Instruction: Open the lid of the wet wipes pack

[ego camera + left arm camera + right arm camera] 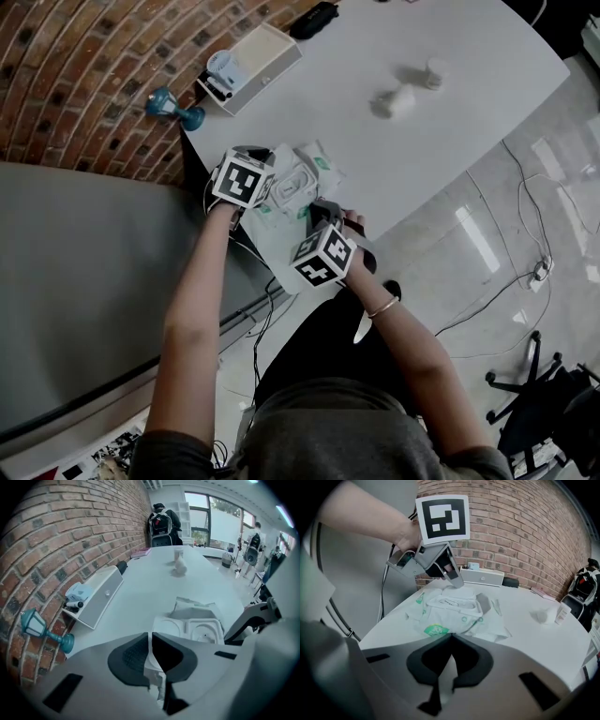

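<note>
Fingers [131, 656] of the left gripper [150, 639] pinch the lid [165, 626], while the right gripper [449, 644] clamps the wet wipes pack [440, 618] at its near edge.

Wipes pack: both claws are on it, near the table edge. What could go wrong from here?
1. The right claw pinches only the pack's thin near edge; it could slip out or tear.
2. The left claw is shut on a thin white edge at the lid; a pull may lift the soft pack instead of opening it.
3. The pack lies by the table edge and could slide off.
</note>
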The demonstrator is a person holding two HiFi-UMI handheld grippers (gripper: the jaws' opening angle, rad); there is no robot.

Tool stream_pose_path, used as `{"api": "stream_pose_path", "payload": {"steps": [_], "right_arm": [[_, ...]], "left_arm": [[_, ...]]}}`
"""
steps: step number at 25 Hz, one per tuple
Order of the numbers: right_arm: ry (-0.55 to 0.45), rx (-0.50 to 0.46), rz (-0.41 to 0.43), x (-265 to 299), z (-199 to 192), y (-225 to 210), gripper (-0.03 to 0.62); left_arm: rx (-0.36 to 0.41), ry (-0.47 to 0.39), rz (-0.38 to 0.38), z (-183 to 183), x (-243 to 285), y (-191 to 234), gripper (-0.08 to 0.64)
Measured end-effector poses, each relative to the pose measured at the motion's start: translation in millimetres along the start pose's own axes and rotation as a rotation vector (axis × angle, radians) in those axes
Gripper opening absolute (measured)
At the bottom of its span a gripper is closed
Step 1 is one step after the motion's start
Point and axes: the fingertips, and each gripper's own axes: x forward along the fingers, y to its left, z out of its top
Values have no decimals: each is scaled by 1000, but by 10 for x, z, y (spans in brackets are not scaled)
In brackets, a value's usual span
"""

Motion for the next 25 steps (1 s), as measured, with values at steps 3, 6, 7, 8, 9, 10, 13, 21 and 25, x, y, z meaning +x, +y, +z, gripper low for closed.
{"api": "stream_pose_path", "payload": {"steps": [3,6,7,8,9,10,13,21,25], "right_arm": [[2,15,19,-2,-4,-1,5],[-9,31,49,-19,6,5,6],[-18,31,58,-28,13,10,8],[-28,28,65,-37,20,18,8],[-38,24,72,-44,25,29,9],[-45,24,81,-51,28,42,15],[-47,49,109,-76,10,68,71],[-95,154,141,-267,-1,-27,74],[-117,169,148,-375,30,-85,74]], "left_arm": [[-38,-39,41,24,-103,45,40],[-82,-60,83,12,-211,121,40],[-103,-67,95,1,-248,153,40],[-126,-77,106,-14,-284,188,40],[-149,-90,117,-31,-313,224,40],[-169,-106,127,-50,-333,261,40],[-213,-130,163,-89,-462,305,40],[-296,-192,200,-144,-747,150,40],[-312,-221,205,-152,-849,1,40]]}}
